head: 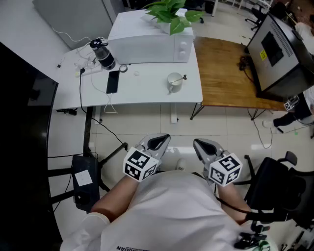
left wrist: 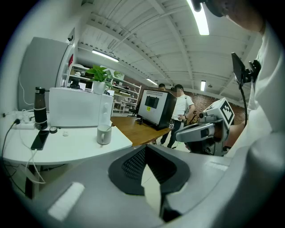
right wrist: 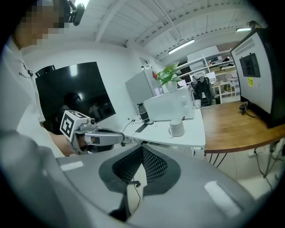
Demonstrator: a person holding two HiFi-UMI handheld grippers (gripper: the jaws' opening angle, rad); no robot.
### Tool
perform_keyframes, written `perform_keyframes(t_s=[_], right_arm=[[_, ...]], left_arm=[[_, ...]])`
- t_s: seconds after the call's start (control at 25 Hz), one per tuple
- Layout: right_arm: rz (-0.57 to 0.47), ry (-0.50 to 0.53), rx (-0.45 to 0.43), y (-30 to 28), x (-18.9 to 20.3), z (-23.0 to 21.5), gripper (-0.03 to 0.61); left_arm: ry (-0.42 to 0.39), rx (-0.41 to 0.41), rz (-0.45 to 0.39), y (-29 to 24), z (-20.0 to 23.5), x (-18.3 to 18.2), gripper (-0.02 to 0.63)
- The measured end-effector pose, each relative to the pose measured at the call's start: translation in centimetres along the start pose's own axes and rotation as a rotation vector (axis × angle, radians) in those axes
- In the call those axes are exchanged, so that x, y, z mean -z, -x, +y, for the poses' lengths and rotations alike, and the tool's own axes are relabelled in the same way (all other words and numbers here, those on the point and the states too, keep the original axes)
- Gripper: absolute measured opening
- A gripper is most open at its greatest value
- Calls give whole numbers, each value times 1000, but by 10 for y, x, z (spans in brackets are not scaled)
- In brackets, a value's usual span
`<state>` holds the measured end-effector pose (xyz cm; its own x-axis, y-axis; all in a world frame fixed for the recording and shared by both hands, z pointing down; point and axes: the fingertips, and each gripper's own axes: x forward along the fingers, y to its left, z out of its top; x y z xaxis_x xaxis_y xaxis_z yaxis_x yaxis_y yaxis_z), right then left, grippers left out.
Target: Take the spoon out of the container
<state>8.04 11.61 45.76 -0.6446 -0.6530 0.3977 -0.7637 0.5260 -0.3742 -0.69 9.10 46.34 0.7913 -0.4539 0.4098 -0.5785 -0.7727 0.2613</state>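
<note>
The container holding the spoon stands before the microwave, the phone before its left end, and the plant on top.

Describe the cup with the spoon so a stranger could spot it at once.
On the white table, find the big white microwave. The cup stands before its right end. Unlike the dark bottle and phone further left, it's pale, with a spoon sticking out.

One microwave. On top of it, one plant; in front of it, one cup, one spoon, one phone; left of it, what looks like one bottle.
</note>
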Motion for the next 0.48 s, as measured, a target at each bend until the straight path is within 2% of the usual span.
perform_keyframes(t_s=[0.28,0.48], right_arm=[[8,22,-35,10,-3,-29,6],[40,33,-86,10,2,-43,6]], left_arm=[[24,-38,-19,-27,-5,-8,5],[45,-108,-17,-33,-5,-8,5]])
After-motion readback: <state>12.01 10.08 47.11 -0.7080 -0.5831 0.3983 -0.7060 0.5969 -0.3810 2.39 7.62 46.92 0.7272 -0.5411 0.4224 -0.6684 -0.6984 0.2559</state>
